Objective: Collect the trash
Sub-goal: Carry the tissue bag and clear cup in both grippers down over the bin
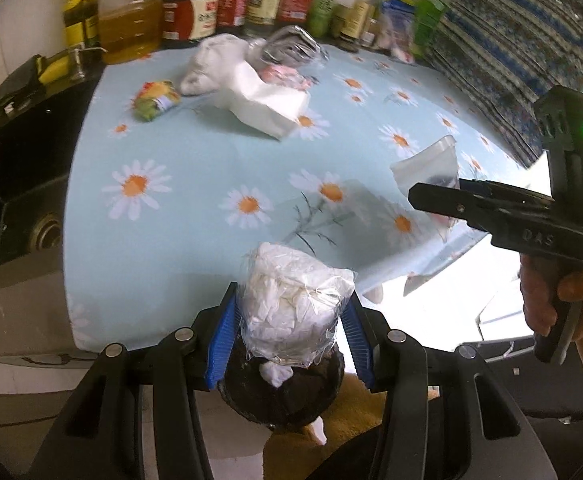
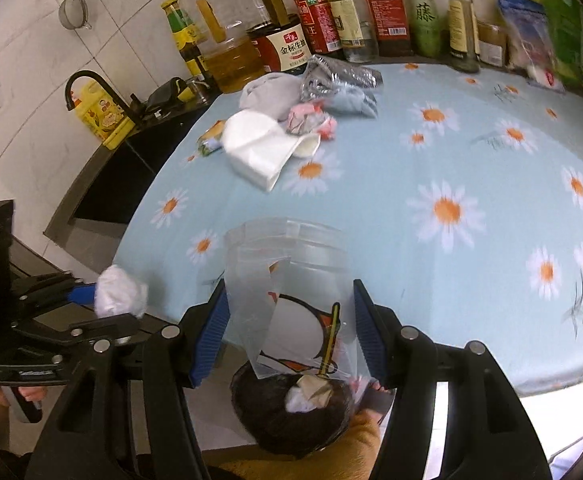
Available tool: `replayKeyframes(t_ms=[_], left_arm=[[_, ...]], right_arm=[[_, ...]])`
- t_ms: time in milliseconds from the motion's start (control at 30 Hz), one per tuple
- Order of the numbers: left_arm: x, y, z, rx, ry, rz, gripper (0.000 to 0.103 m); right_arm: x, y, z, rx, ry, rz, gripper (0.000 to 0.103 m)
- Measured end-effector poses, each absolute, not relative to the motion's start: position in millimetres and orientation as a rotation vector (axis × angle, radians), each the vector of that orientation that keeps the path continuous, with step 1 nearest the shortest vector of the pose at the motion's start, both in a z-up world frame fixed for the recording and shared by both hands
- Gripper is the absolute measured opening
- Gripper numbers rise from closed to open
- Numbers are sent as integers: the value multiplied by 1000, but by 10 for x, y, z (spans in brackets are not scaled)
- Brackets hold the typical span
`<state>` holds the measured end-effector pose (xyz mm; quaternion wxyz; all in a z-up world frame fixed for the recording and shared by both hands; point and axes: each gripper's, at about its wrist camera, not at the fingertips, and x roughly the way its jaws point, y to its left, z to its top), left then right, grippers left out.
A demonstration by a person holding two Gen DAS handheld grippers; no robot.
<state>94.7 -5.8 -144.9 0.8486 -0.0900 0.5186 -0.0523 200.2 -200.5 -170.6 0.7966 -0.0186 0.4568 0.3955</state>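
Trash in both grippers: left gripper [image 1: 291, 320] jaws clamped on wrapped tissue wad [image 1: 295, 304], right gripper [image 2: 291, 332] jaws pinching clear printed bag [image 2: 291, 300], both above bin [image 2: 291, 416] at 6 o'clock, evidently for dropping. More litter [image 2: 267, 152] on worktop [image 2: 411, 240] at 12 o'clock.

left gripper [image 1: 291, 320]: black frame | ribbed blue pads | silver rivets || right gripper [image 2: 291, 332]: same, embossed lettering, green light
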Motion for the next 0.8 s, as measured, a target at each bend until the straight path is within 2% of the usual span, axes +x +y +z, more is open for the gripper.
replayKeyframes(t_ms=[433,800], left_arm=[[600,-220,-1850,-198,1184,-190,47],[473,-120,-2561,-253,1333,-142,47]], right_arm=[[1394,-2078,-2170,11,1116,863,60],[1347,-2072,-3077,168,1386,798,60]])
